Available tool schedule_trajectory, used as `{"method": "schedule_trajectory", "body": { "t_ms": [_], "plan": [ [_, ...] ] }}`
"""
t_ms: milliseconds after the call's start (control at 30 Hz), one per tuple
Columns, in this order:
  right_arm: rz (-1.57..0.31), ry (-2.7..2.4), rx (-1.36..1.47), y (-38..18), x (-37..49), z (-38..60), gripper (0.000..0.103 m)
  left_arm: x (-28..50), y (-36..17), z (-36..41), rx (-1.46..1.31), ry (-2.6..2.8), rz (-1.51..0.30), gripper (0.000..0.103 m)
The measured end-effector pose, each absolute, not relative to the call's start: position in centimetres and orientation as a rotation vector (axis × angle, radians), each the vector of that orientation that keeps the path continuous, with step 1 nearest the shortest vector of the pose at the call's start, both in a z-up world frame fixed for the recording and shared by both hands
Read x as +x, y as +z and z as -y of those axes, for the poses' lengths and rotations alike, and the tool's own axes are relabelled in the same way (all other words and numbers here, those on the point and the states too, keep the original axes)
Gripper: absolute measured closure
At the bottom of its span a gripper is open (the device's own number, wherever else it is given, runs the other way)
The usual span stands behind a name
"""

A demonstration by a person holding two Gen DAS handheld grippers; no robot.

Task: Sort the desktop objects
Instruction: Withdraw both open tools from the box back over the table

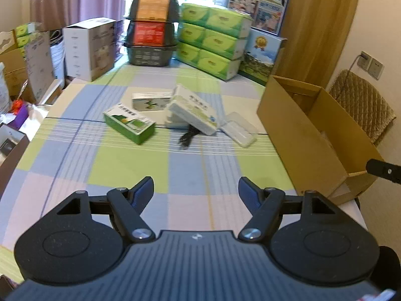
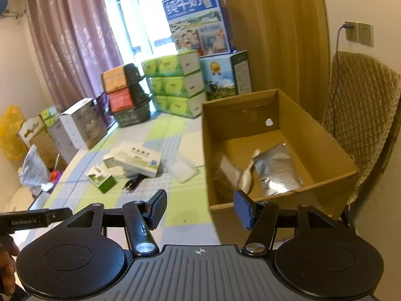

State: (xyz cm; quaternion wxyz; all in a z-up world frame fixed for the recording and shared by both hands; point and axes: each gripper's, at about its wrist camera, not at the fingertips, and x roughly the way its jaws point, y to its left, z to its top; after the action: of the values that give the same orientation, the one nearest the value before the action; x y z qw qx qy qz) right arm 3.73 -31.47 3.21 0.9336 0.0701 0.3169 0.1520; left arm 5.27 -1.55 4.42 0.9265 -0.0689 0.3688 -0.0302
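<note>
On the checked tablecloth lie a green box (image 1: 129,123), a white-green box (image 1: 150,101) behind it, a larger white box (image 1: 194,111) tilted on other things, a black cable (image 1: 186,138) and a clear plastic case (image 1: 239,129). My left gripper (image 1: 196,192) hovers open over the near cloth, well short of them. The open cardboard box (image 2: 275,150) at the right holds a silver pouch (image 2: 277,169) and a white spoon-like piece (image 2: 246,175). My right gripper (image 2: 200,208) is open and empty near the box's front left corner. The same green box (image 2: 101,178) and cable (image 2: 134,183) show left of the carton.
Stacked green tissue packs (image 1: 213,39), dark baskets (image 1: 150,30), a white carton (image 1: 89,50) and milk cartons (image 2: 200,22) line the table's far edge. A chair with a woven cover (image 2: 363,115) stands right of the cardboard box. Clutter sits off the table's left side.
</note>
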Motion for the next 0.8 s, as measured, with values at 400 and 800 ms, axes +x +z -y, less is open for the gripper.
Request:
{"method": "schedule_trajectory", "body": {
  "t_ms": [400, 800],
  "plan": [
    [-0.647, 0.377, 0.074, 3.1, 3.2, 28.0, 0.045, 4.2, 4.0, -1.0, -0.114, -0.014, -0.744, 0.031],
    [-0.634, 0.451, -0.012, 1.1, 6.8, 22.0, 0.045, 8.7, 2.4, -2.5, -0.048, -0.058, -0.743, 0.031]
  ]
}}
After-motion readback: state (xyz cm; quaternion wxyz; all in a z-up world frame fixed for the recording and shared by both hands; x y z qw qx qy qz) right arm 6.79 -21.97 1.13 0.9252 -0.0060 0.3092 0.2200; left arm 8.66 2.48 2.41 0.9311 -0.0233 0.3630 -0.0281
